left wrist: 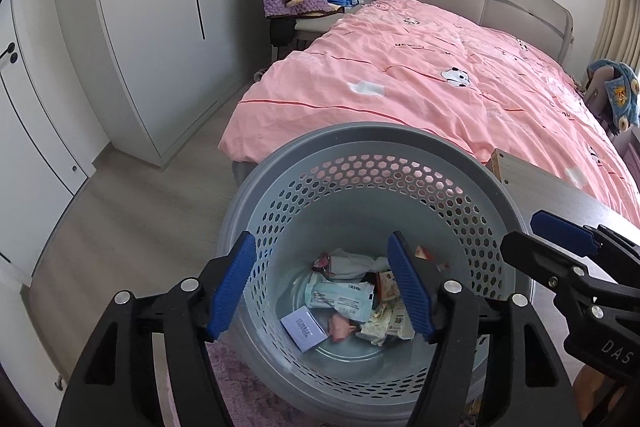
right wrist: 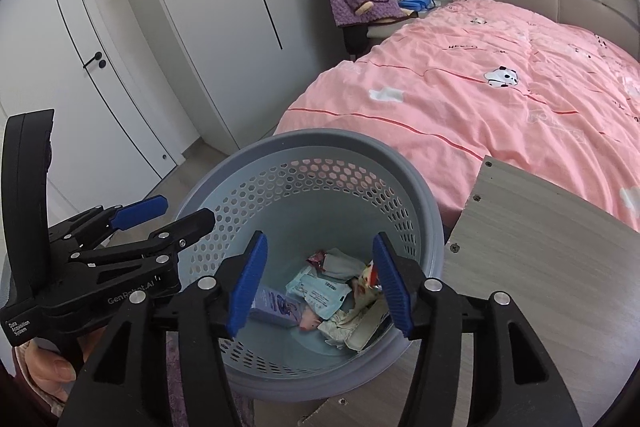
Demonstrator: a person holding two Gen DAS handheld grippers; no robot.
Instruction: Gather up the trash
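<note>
Left wrist view: we find the left gripper (left wrist: 322,285) angled down over the bin (left wrist: 256,187), jaws apart, nothing between them. We note the right gripper (right wrist: 320,281) likewise tilted over the bin, jaws apart and empty. We count two grippers, one bin, one bed (left wrist: 440,67). Trash (left wrist: 352,299) lies on the bin floor: several wrappers and a small lilac box (left wrist: 303,329). Legible writing: "GenRobot.AI" and "Data Acquisition System" on the left gripper's body in the right wrist view.
</note>
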